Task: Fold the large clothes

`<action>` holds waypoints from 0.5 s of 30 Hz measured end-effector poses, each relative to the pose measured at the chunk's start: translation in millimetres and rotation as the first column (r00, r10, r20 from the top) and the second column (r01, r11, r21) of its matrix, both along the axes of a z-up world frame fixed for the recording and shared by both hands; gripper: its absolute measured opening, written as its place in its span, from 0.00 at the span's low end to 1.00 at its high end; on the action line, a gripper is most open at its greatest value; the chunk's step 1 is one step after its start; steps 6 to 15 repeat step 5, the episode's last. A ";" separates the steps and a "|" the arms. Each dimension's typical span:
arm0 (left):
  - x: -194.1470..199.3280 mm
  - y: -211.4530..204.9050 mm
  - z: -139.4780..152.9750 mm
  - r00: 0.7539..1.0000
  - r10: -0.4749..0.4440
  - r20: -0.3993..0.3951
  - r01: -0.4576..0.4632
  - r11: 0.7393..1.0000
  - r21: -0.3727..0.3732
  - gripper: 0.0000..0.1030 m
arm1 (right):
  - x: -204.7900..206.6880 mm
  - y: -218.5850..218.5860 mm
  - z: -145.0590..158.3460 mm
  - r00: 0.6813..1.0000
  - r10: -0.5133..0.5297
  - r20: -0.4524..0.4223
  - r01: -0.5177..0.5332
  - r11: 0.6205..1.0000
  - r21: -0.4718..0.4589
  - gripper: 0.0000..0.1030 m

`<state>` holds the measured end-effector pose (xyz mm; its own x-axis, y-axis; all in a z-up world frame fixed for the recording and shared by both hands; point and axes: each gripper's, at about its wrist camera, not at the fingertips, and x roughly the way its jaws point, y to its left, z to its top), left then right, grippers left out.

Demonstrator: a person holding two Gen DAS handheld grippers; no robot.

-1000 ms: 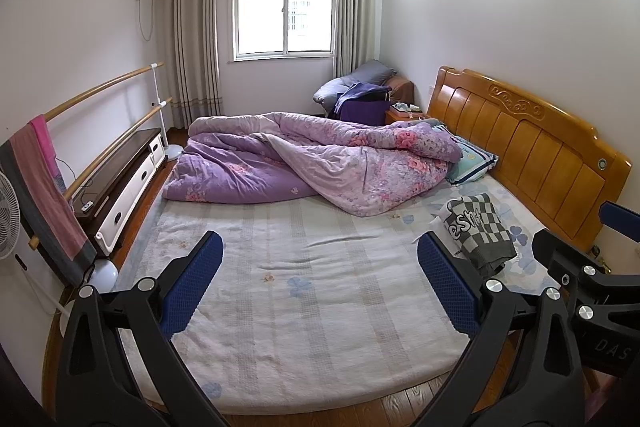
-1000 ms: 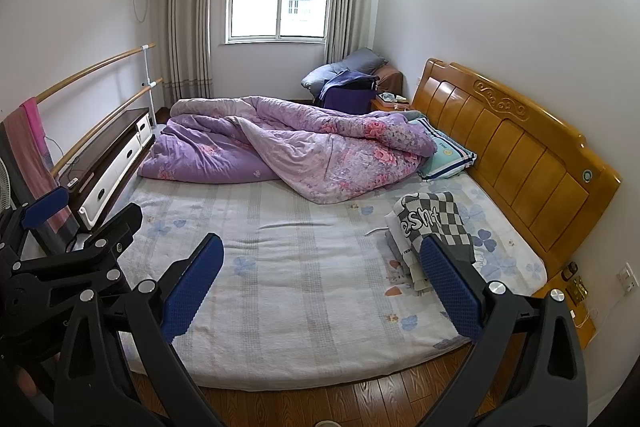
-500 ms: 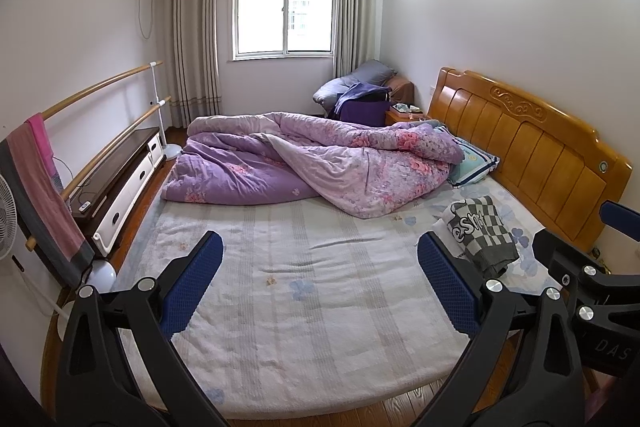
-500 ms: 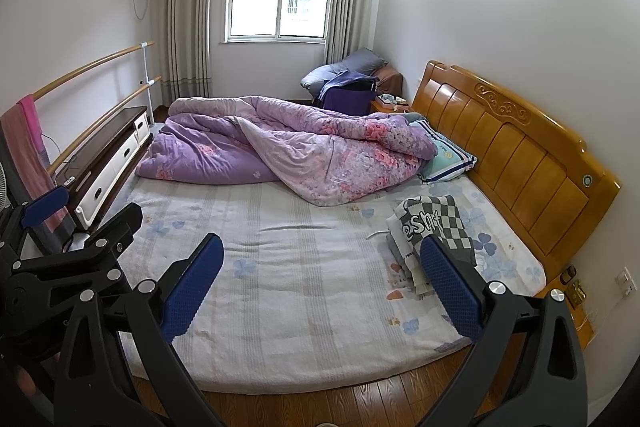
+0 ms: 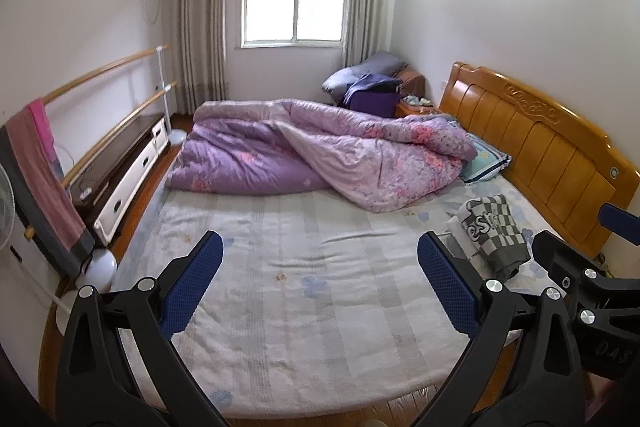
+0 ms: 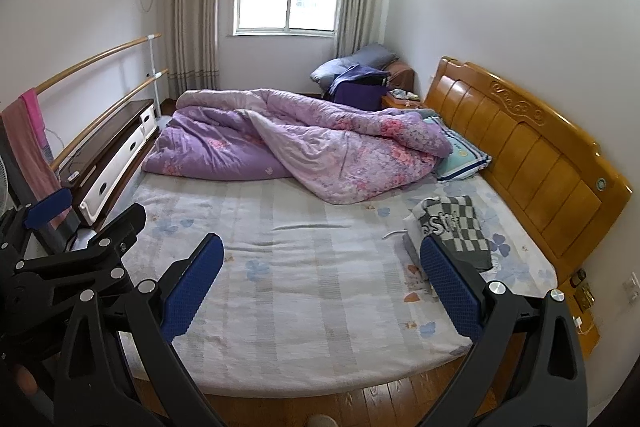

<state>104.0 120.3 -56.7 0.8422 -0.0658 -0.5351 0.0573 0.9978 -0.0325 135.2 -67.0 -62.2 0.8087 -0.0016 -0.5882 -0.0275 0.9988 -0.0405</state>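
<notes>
A folded checkered grey-and-white garment (image 5: 493, 231) (image 6: 454, 227) lies on a small stack of folded clothes near the headboard, at the right of the bed. My left gripper (image 5: 320, 283) is open and empty, held above the foot of the bed (image 5: 304, 311), well short of the garment. My right gripper (image 6: 320, 287) is open and empty too, its right finger (image 6: 450, 287) overlapping the stack in view but not touching it. Each gripper shows at the edge of the other's view.
A crumpled purple floral quilt (image 5: 320, 151) (image 6: 296, 143) covers the far half of the bed, with a pillow (image 6: 460, 155) beside it. A wooden headboard (image 6: 524, 151) runs along the right. A cabinet (image 5: 124, 167), wooden rails and a hanging towel (image 5: 36, 179) stand at the left.
Both grippers have drawn back and tilted slightly, so the bed sits lower and farther in view. The grippers stay open; the clothes have not moved.
</notes>
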 end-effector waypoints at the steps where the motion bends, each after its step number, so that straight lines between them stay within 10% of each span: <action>1: 8.3 6.0 -4.2 1.000 0.013 -0.016 -0.013 1.000 -0.006 0.95 | 9.5 5.1 -4.6 1.000 0.018 -0.012 -0.018 1.000 -0.004 0.92; 15: 41.4 38.4 -33.1 0.990 0.088 -0.111 -0.092 0.995 -0.033 0.95 | 46.6 39.0 -28.8 0.993 0.092 -0.077 -0.095 0.995 -0.036 0.92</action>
